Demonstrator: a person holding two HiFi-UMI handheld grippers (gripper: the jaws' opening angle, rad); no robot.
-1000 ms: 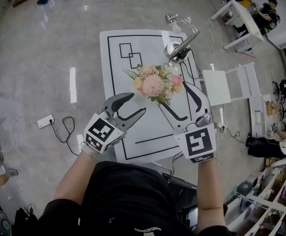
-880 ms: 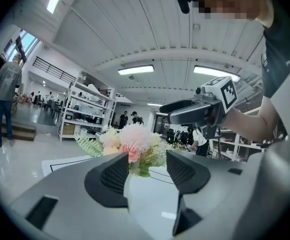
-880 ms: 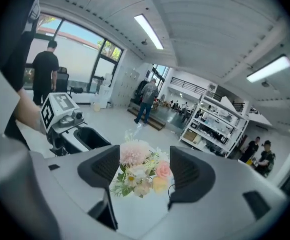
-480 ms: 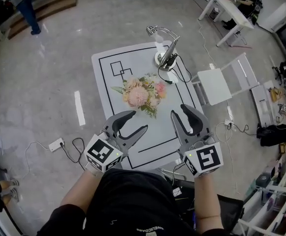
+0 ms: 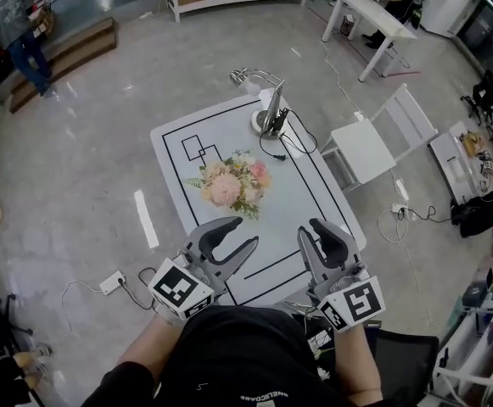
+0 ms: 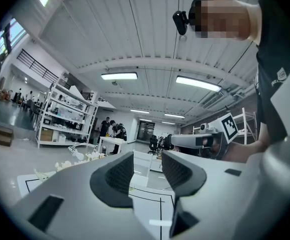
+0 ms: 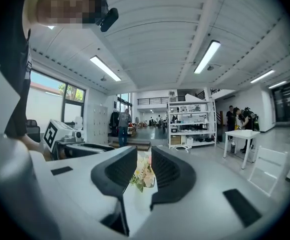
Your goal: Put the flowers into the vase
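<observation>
Head view first: the bouquet [image 5: 227, 185] of pink and cream blooms is seen sitting roughly mid-way on the white table [image 5: 301, 195] with the black taped outlines. No vase can be picked out under the blooms, so whether the flowers are already in one can't be told from up here. A desk lamp [image 5: 268, 114] is parked at the far edge and a white chair [image 5: 361, 147] is tucked beside the table. The left gripper [image 5: 240, 236] and right gripper [image 5: 314, 229] are both held at the near edge, well apart from the bouquet and pointing toward it, probably so that it's kept in sight. In the left gripper view, the jaws are seen apart with only the table's edge and floor showing in the gap. They've just been closing a bit, with nothing caught between them. The other gripper's marker cube is spotted off to the right, so the two are being held side by side at about the same height. In the right gripper view, the jaws are seen much narrower, a slim gap left after some closing just now. The flowers are framed right in that gap but far back on the table, so nothing is actually gripped. Judging by that, either the job's done or it hasn't been started.
</observation>
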